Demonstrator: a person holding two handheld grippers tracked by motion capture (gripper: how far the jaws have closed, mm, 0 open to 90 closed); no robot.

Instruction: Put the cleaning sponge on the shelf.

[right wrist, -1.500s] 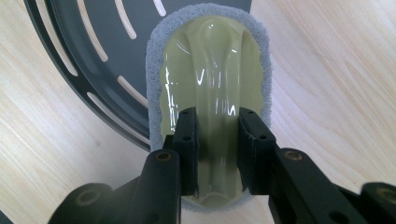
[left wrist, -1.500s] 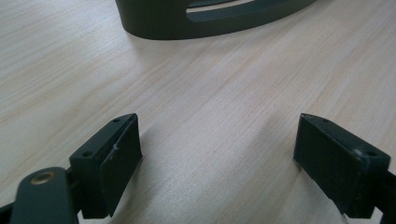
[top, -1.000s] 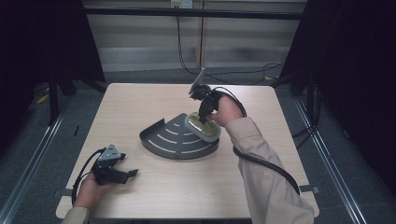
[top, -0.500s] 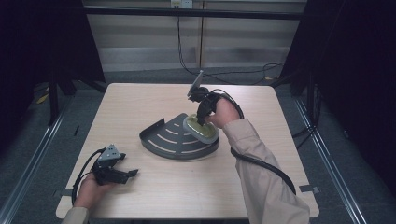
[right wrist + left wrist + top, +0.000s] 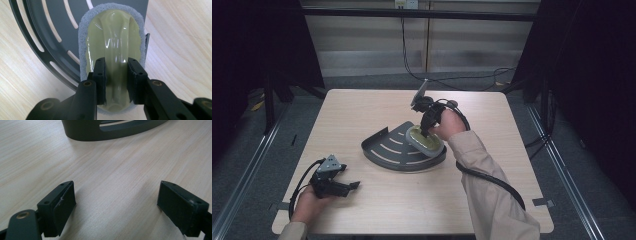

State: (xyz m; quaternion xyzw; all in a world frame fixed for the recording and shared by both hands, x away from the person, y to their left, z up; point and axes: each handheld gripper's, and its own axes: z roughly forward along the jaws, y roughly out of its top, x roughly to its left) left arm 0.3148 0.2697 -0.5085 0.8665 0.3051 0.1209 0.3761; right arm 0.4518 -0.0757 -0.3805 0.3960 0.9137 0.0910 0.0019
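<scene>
Unmoved: right gripper (image 5: 116, 75) clamps sponge (image 5: 112, 42), lengthwise across tray (image 5: 384, 150) | left gripper (image 5: 117, 202) wide, empty

I see a glossy yellow-green plastic sponge handle (image 5: 116, 50) over rough grey foam, a matt dark slotted tray (image 5: 47, 30), and a pale wood-grain counter (image 5: 120, 170).

The desk (image 5: 362, 110) is a pale wood-grain top with rounded corners. A dark grey fan-shaped tray (image 5: 392, 150) with curved slots lies directly on it near the middle. A small strip of tape (image 5: 543, 202) sticks at its near right edge.
</scene>
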